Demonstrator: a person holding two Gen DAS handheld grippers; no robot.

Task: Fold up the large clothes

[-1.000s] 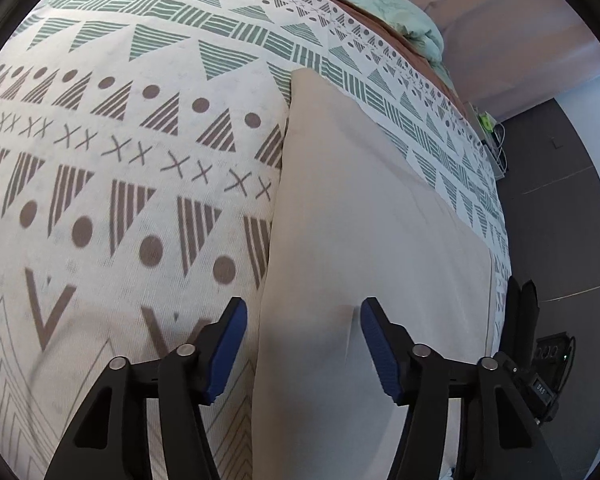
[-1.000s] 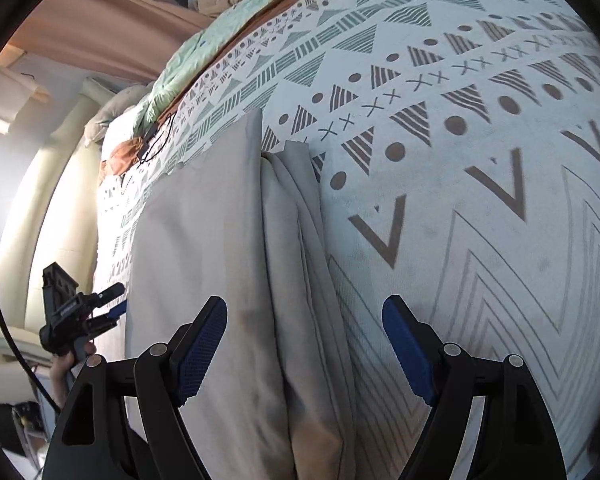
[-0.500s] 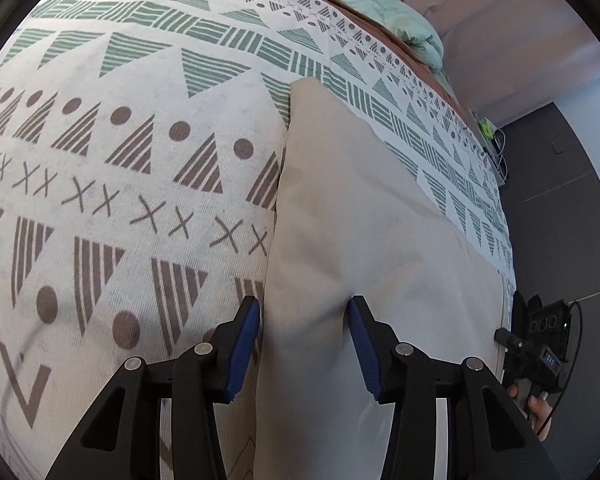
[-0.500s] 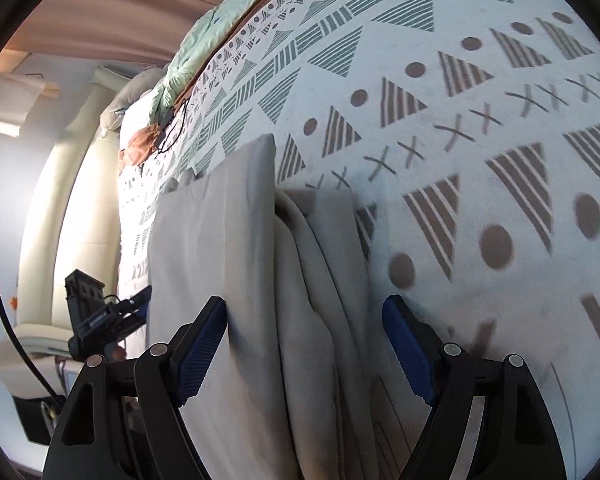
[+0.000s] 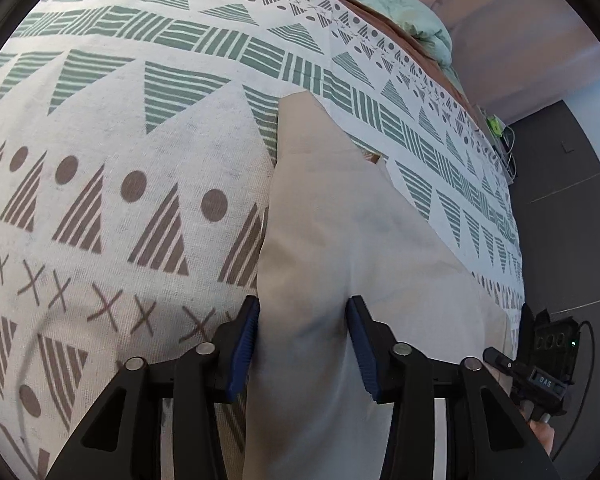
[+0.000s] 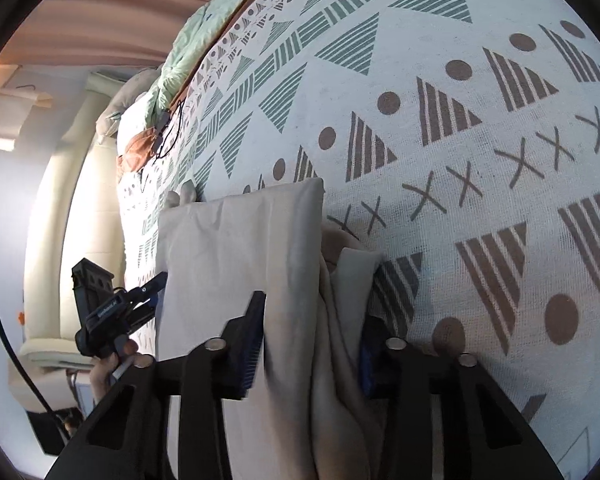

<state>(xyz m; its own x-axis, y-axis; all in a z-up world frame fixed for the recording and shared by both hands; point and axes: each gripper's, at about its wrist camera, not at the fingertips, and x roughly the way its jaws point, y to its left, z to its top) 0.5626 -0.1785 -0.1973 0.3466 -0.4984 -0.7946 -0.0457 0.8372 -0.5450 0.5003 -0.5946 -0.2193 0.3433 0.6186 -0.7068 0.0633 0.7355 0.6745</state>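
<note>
A beige folded garment (image 5: 340, 240) lies on the patterned bedspread (image 5: 120, 160). My left gripper (image 5: 302, 344) has closed its blue pads on the garment's near left edge, with a fold of cloth between them. In the right wrist view the same garment (image 6: 240, 256) is raised and folded over, and my right gripper (image 6: 310, 340) is shut on its bunched right edge. The right pad is mostly hidden by cloth. The other gripper shows at the far edge of each view, in the left wrist view (image 5: 540, 364) and in the right wrist view (image 6: 108, 308).
A mint green duvet (image 5: 400, 8) and pink bedding lie bunched at the head of the bed. A black cable (image 6: 168, 132) lies on the bedspread. A cream armchair (image 6: 60, 240) stands beside the bed. The dark floor (image 5: 572, 200) runs along the bed's edge.
Both grippers moved forward and closed on the garment's edges. The right side of the garment has lifted and folded toward the far end.
</note>
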